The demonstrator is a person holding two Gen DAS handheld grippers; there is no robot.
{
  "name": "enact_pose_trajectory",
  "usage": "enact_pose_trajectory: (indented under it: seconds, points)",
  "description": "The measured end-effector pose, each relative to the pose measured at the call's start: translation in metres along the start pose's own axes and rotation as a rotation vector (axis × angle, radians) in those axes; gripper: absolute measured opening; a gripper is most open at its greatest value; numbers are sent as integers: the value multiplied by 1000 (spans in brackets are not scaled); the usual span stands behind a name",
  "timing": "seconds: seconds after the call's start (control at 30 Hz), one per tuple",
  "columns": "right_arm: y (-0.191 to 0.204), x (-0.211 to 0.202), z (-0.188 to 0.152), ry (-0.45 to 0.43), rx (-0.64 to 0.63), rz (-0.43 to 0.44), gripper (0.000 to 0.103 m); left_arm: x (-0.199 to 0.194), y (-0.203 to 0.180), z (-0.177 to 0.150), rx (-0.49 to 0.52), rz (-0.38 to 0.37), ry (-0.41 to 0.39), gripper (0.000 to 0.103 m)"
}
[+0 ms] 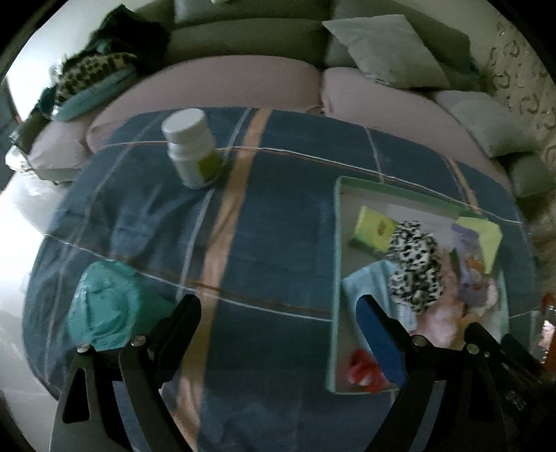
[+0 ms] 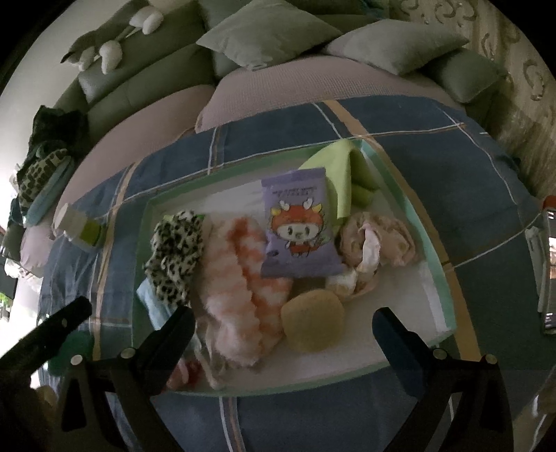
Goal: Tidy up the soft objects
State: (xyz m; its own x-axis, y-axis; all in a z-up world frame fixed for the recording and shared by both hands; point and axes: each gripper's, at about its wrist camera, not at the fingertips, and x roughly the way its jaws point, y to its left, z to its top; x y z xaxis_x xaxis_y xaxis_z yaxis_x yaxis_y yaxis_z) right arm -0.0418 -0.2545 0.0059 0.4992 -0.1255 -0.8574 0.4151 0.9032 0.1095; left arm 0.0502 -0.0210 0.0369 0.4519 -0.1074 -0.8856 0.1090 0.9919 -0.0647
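A green-rimmed white tray (image 2: 448, 278) on the blue plaid cloth holds soft items: a leopard-print fabric piece (image 2: 177, 250), a pink fluffy cloth (image 2: 239, 285), a purple snack bag (image 2: 299, 222), a round yellow sponge (image 2: 312, 320), a pale pink bundle (image 2: 378, 240) and a green cloth (image 2: 340, 167). My right gripper (image 2: 283, 320) hovers open over the tray's near side, with nothing pinched. My left gripper (image 1: 278, 306) is open over bare cloth just left of the tray (image 1: 335, 278). A teal round object (image 1: 104, 306) lies left of its left finger.
A white bottle (image 1: 191, 149) with a green label stands on the cloth beyond the left gripper. A sofa with cushions (image 2: 271, 31) runs along the far side. A dark phone-like object (image 2: 549, 271) stands at the right edge. Clothes (image 1: 93, 69) are piled at the far left.
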Motion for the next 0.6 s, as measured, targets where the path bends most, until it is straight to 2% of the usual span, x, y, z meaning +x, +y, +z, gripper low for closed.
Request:
enact_pose_trajectory:
  seconds: [0.2, 0.6]
  points:
    - [2, -8, -11, 4, -21, -3, 103, -1, 4, -19, 21, 3, 20, 91]
    - [9, -14, -39, 23, -60, -6, 103, -12, 10, -45, 45, 17, 6, 91]
